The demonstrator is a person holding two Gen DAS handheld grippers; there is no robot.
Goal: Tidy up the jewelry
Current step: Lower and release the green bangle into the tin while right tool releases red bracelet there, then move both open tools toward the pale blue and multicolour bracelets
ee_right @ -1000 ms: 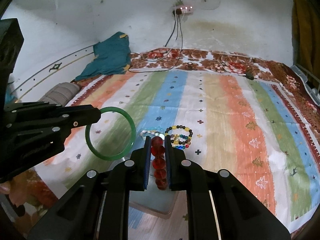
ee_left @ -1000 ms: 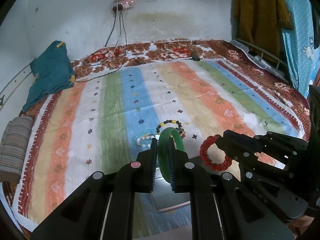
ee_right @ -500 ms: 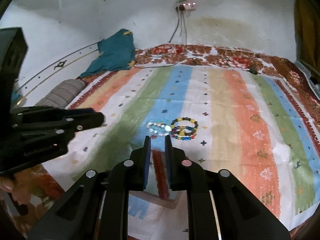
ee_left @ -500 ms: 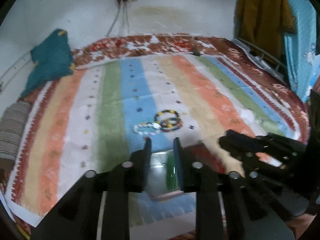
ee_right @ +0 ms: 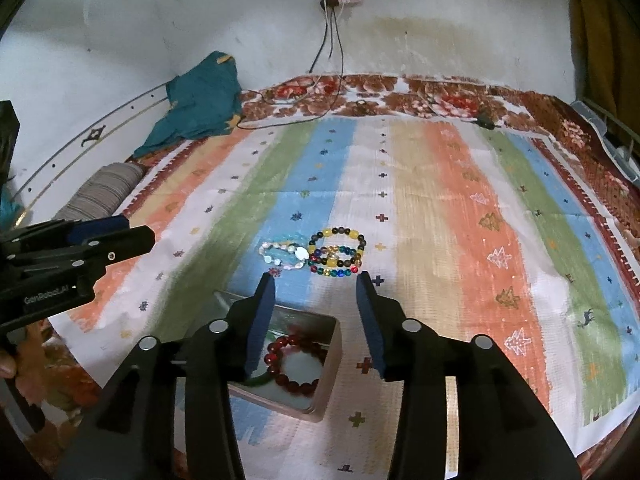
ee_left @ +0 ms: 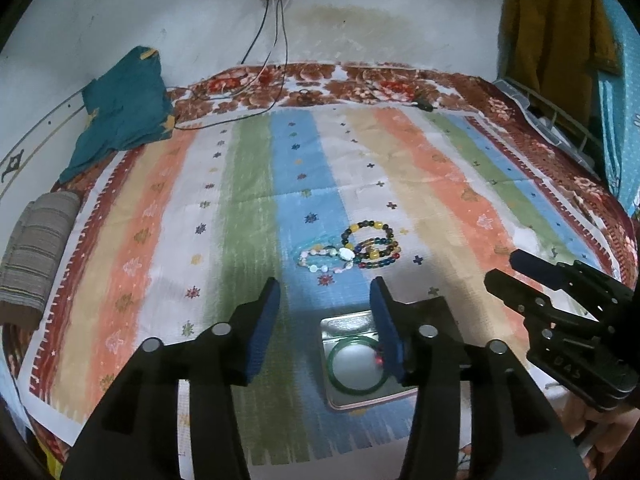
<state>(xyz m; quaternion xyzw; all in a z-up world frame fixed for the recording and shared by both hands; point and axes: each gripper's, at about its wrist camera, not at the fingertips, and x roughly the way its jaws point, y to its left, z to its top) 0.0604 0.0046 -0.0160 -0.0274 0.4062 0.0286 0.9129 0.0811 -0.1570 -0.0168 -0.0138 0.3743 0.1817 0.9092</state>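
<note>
A small metal tin (ee_left: 332, 394) (ee_right: 334, 354) sits on the striped cloth near the front edge. A green bangle (ee_left: 344, 384) lies inside it, and a red bead bracelet (ee_right: 280, 374) lies in it too. My left gripper (ee_left: 325, 294) is open and empty above the tin. My right gripper (ee_right: 316, 288) is open and empty above the tin as well. On the cloth beyond lie a multicoloured bead bracelet (ee_left: 374, 246) (ee_right: 338, 254) and a pale stone bracelet (ee_left: 324, 258) (ee_right: 282, 254), touching each other.
A teal cloth (ee_left: 120, 116) and a grey striped roll (ee_left: 36, 248) lie at the bed's left side. Cables (ee_left: 264, 72) hang from a wall power strip. Clothes (ee_left: 556, 24) hang at the right. The right gripper's body (ee_left: 568, 320) shows at right.
Both grippers lowered to the tin and opened. The green bangle left the left gripper and the red bracelet left the right gripper; both now lie in the tin.
</note>
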